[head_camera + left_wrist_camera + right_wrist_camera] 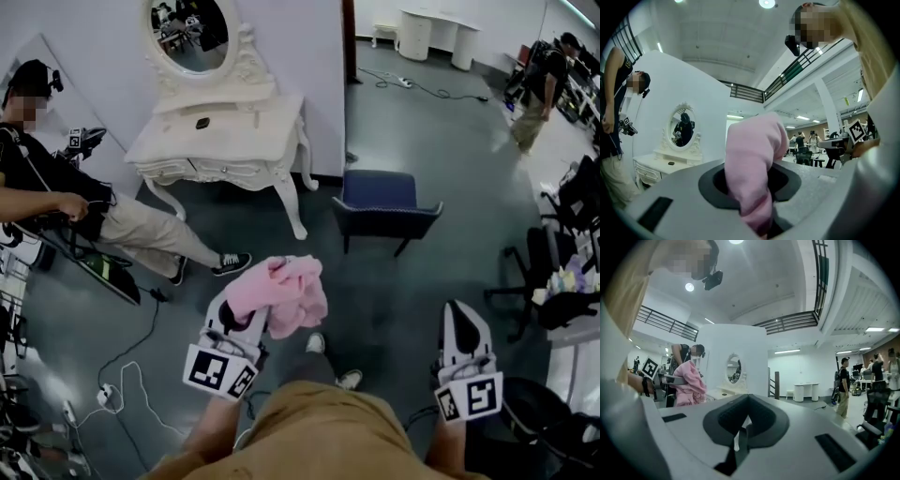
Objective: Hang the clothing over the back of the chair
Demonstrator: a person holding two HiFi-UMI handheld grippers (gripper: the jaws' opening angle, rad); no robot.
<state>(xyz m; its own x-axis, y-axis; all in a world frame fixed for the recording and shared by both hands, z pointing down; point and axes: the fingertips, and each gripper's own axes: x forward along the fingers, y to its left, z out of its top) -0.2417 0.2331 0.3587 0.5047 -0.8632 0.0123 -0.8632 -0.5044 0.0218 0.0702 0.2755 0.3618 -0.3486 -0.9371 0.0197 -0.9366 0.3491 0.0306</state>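
Observation:
My left gripper (251,317) is shut on a bunched pink garment (281,292), which hangs over its jaws at waist height. In the left gripper view the pink garment (752,159) rises out of the left gripper (757,190) and blocks the middle of the view. A dark blue chair (382,208) stands on the grey floor ahead and a little to the right, its back toward me. My right gripper (462,319) is held level at the right, its jaws together with nothing between them. The right gripper view shows the right gripper (743,430) and the pink garment (689,385) off to the left.
A white vanity table (225,136) with an oval mirror stands against the wall behind the chair. A person (56,197) sits at the left with legs stretched out. Cables (122,375) lie on the floor at left. Black office chairs (553,272) crowd the right edge.

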